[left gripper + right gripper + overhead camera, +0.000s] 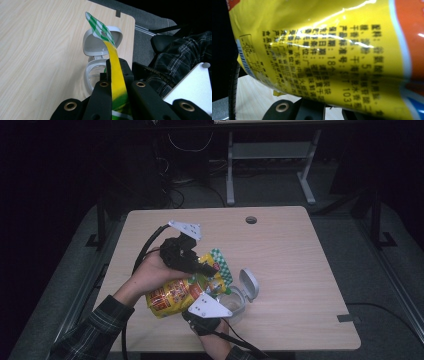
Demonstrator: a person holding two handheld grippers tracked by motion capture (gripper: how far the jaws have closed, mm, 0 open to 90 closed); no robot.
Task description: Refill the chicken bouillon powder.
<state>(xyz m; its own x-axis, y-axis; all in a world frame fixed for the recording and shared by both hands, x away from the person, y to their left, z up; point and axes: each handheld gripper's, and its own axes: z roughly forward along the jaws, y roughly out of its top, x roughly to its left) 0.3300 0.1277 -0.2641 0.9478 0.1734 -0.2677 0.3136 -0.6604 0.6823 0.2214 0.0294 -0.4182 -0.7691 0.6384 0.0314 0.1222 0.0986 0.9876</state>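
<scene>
Your left claw is clenched on the green-checked top seal of the glossy yellow and orange foil snack bag, which hangs with its long axis slanting down and back toward you, mouth end high. Just beyond and below that claw, on the pale wooden surface, stands the small clear plastic tub with its grey hinged lid flipped open. Your right claw is clenched under the bag's body, nearer the tub.
</scene>
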